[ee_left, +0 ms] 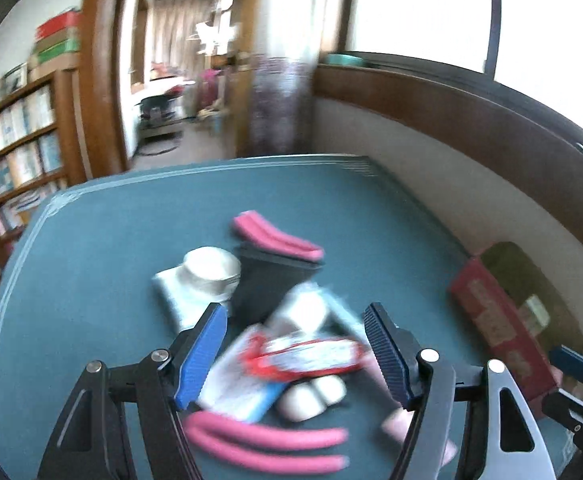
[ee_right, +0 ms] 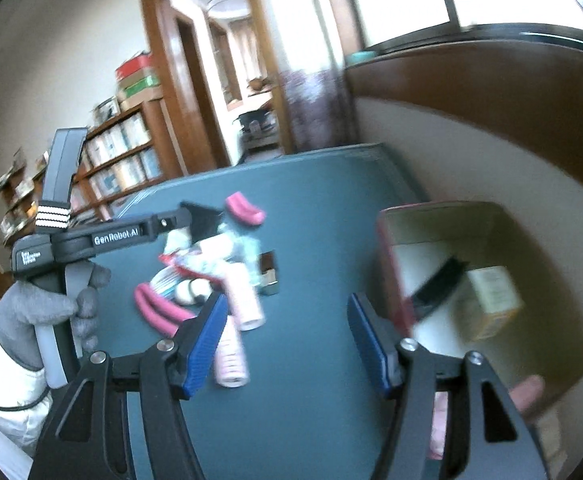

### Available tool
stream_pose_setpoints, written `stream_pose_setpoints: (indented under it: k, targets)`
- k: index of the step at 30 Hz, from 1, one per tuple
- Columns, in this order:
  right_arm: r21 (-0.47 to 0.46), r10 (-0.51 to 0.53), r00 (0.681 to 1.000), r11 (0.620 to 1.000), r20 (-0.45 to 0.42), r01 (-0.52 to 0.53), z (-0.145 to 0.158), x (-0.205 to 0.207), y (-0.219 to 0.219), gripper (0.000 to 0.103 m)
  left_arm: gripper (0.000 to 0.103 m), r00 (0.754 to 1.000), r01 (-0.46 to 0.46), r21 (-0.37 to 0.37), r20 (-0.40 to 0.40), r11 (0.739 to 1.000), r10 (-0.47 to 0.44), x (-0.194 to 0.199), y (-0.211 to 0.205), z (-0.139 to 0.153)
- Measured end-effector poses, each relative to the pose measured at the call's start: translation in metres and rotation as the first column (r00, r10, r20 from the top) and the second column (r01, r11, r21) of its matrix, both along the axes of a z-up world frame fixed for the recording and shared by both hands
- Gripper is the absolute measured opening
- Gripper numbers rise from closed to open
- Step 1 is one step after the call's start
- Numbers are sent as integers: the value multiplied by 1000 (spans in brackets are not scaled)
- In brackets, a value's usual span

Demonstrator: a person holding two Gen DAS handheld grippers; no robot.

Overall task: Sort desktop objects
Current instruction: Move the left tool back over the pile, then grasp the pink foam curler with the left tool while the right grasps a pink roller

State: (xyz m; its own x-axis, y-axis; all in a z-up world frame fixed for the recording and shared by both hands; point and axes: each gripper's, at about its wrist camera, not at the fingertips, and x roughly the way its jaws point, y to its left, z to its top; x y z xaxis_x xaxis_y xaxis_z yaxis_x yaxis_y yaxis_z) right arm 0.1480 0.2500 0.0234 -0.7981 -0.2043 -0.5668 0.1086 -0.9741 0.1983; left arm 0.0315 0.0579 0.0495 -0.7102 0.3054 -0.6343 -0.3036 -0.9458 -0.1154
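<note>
My left gripper (ee_left: 295,350) hangs over the pile of desk clutter on the blue-green table mat (ee_left: 91,240), its blue ribbed pads spread wide and gripping nothing. Between and just beyond its fingers lies a flat red-and-white printed packet (ee_left: 307,358), resting on a white and light-blue wrapped pack (ee_left: 239,392). Below these sit a pair of pink curved foam handles (ee_left: 267,446), and beside them a small rounded white piece (ee_left: 311,396) (too blurred for me to say what it is). Farther out stand a black fan-shaped comb-like piece (ee_left: 267,284), a round white lid on a pale square base (ee_left: 207,270), and another pink ribbed foam piece (ee_left: 275,238) at the far edge of the heap. My right gripper (ee_right: 287,346) is likewise released, jaws wide apart, hovering over bare mat between the pile and the open red-sided cardboard box (ee_right: 387,248) near the wall. A pink cylindrical roller (ee_right: 231,356) lies just beside its left pad. Inside the box I see a black comb (ee_right: 437,282) leaning against a small yellowish carton (ee_right: 489,300).
</note>
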Motion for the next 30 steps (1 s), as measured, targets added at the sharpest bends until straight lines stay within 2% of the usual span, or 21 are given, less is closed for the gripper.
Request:
stream_pose_setpoints:
  k: [6,13,19,23,30]
  targets:
    - [-4,87,993,996,80,-87,-22,-11,-34,67,73,996,-75,15,48,997,74,5,-50,-22]
    - [16,139,978,990,154,-143,-42,-27,-57,66,73,987,-114,43,120,993,108,6,-76,-49]
    - [25,147,970,988,192,-155,-52,-33,-65,63,73,982,-122,59,153,991,112,11,-82,-59]
    - [16,146,968,988,205,-152,-56,-36,-64,63,73,983,-75,68,174,995,62,21,-74,-64]
    - [-3,144,967,989,212,-147,-59,-38,-60,63,75,983,-23,20,184,1000,19,28,-52,-69]
